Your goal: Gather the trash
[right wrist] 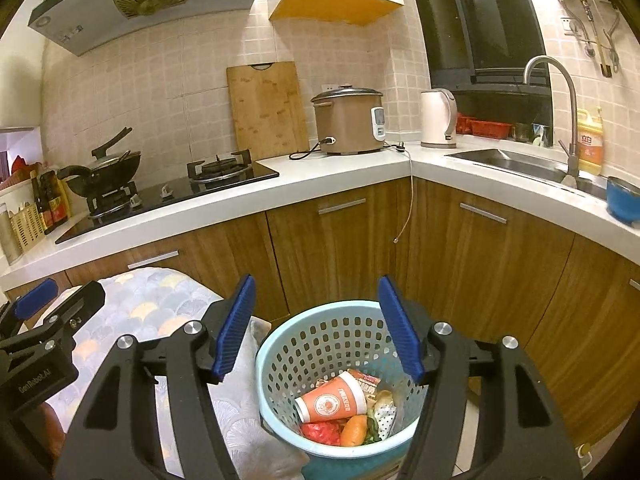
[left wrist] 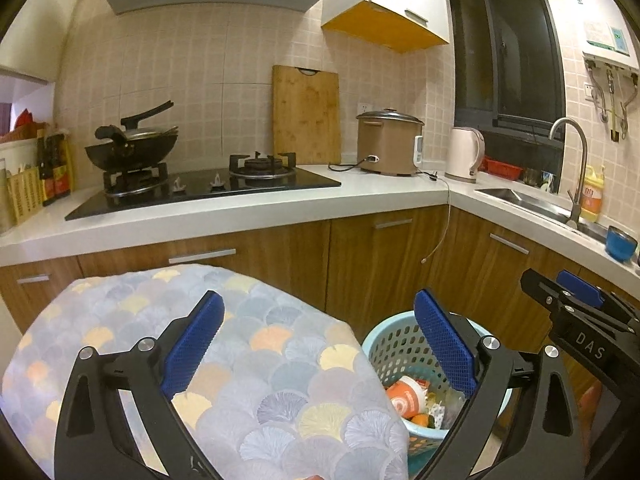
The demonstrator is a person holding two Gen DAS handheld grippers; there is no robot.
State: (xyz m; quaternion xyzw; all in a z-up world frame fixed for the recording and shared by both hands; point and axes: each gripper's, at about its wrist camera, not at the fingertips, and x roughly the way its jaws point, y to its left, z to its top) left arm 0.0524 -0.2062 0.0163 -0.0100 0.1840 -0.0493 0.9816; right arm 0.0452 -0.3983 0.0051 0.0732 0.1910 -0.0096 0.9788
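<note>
A light blue perforated basket [right wrist: 320, 344] stands on the floor in front of the wooden cabinets; it also shows in the left wrist view [left wrist: 384, 344]. Inside lie an orange paper cup [right wrist: 334, 402], a red wrapper [right wrist: 320, 432], an orange piece [right wrist: 354, 430] and other scraps. My right gripper [right wrist: 316, 328] is open and empty, above the basket. My left gripper [left wrist: 316, 344] is open and empty, above the right edge of a table covered with a scale-patterned cloth [left wrist: 240, 360]. The right gripper also shows in the left wrist view [left wrist: 568, 300].
The white L-shaped counter [right wrist: 320, 184] carries a gas hob with a wok [right wrist: 104, 172], a cutting board [right wrist: 266, 108], a rice cooker [right wrist: 348, 120], a kettle [right wrist: 438, 118], a sink [right wrist: 520, 164] and a blue bowl [right wrist: 624, 200]. A cord [right wrist: 408, 200] hangs down the cabinet front.
</note>
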